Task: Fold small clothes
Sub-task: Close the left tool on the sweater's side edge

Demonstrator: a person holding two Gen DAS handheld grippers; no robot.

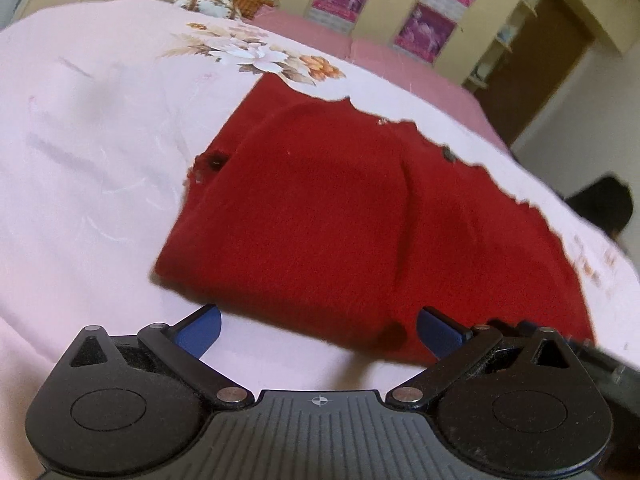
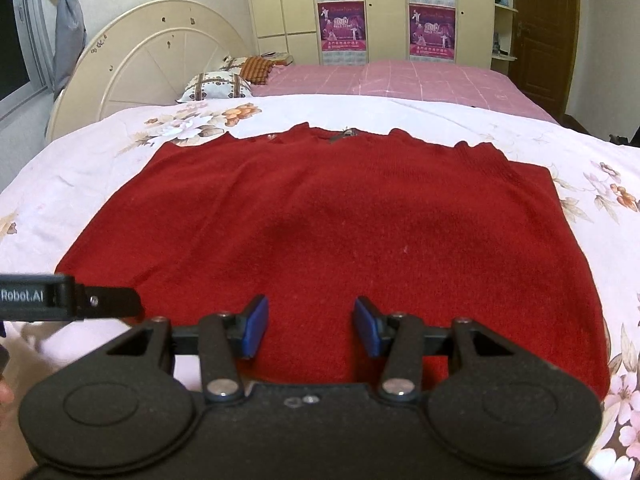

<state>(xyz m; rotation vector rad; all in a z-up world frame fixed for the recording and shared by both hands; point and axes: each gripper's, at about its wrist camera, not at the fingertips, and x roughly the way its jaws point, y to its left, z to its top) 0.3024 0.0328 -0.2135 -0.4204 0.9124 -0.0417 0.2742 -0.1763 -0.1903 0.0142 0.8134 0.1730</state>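
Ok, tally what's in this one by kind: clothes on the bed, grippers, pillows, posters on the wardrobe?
Red sweater: 1, partly folded on the floral quilt
Grippers: 2, left gripper and right gripper, both open and empty
Pillows: 2, patterned pillow and orange pillow
Posters: 4 on the wardrobe, for example
Total: 9

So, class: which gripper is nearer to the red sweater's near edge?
Right. The right gripper sits open over the red sweater; the left gripper, also open, is beside its corner.
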